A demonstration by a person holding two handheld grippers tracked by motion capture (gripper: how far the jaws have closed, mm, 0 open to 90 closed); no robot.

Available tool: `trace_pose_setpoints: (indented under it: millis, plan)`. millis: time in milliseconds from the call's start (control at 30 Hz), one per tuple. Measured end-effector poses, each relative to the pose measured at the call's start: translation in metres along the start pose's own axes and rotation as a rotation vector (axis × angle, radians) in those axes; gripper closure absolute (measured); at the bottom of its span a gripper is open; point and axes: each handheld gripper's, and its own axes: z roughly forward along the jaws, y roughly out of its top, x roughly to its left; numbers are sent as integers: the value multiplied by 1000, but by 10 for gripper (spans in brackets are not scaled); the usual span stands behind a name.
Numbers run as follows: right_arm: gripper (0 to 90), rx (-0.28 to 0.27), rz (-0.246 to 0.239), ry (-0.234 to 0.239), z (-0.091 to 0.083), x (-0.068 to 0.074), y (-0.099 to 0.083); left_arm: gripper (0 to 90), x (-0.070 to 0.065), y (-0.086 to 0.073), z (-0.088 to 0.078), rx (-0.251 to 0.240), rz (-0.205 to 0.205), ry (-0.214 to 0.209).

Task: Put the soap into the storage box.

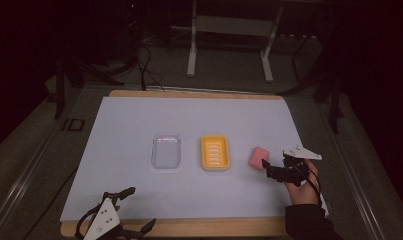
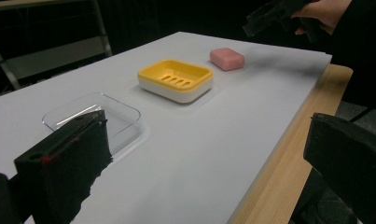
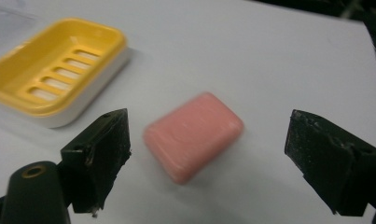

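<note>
Covering a wooden table (image 1: 189,227) in a dark room, white sheet (image 1: 189,120); both grippers' fingers released, right gripper (image 3: 209,154) flanking pink soap (image 3: 192,135).

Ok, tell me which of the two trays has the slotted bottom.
The yellow tray, between the clear tray and the pink soap; the clear one's bottom is plain.

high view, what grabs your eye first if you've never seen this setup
The yellow soap dish stands out at the middle of the white sheet, with a clear lid just to its left. To its right lies a pink soap bar, and the right claw sits open right beside it, its jaws on either side of the bar in the right gripper view. The left claw rests open at the near edge.
</note>
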Motion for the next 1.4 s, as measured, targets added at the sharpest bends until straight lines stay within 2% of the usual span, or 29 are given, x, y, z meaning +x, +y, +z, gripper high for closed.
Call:
trace_pose_setpoints:
  millis: [167, 333, 400, 433, 467, 500, 667, 700, 767, 800, 833, 1067, 1200, 1400]
  plan:
    - [132, 96, 33, -48, 3, -1, 1, 8, -1, 0, 1, 6, 5, 4]
    - [140, 242, 103, -67, 7, -3, 5, 8, -1, 0, 1, 9, 7, 4]
    - [164, 292, 112, -91, 8, -4, 7, 8, -1, 0, 1, 11, 9, 6]
    - [165, 333, 130, -88, 9, -6, 8, 8, -1, 0, 1, 12, 9, 7]
    - [165, 333, 130, -88, 9, -6, 8, 8, -1, 0, 1, 12, 9, 7]
    - [168, 389, 141, -84, 12, -10, 8, 8, -1, -1, 1, 14, 9, 10]
    - [175, 457, 155, -69, 13, -14, 7, 8, -1, -1, 1, 16, 9, 13]
    - [191, 512, 167, -55, 14, -14, 7, 8, -1, -1, 1, 19, 10, 14]
    - [205, 579, 186, -39, 15, -14, 7, 8, -1, -1, 1, 20, 10, 15]
    - [205, 579, 186, -39, 15, -14, 7, 8, -1, -1, 1, 20, 10, 15]
    - [205, 630, 193, -27, 15, -14, 6, 8, -1, -1, 1, 21, 11, 15]
    - [210, 795, 237, 20, 18, -14, 4, 8, -1, -1, 1, 23, 15, 17]
    - [217, 860, 234, 17, 19, -14, 4, 8, -1, -1, 1, 26, 16, 18]
    - [214, 925, 217, 15, 18, -11, 5, 8, -2, -1, 2, 27, 19, 19]
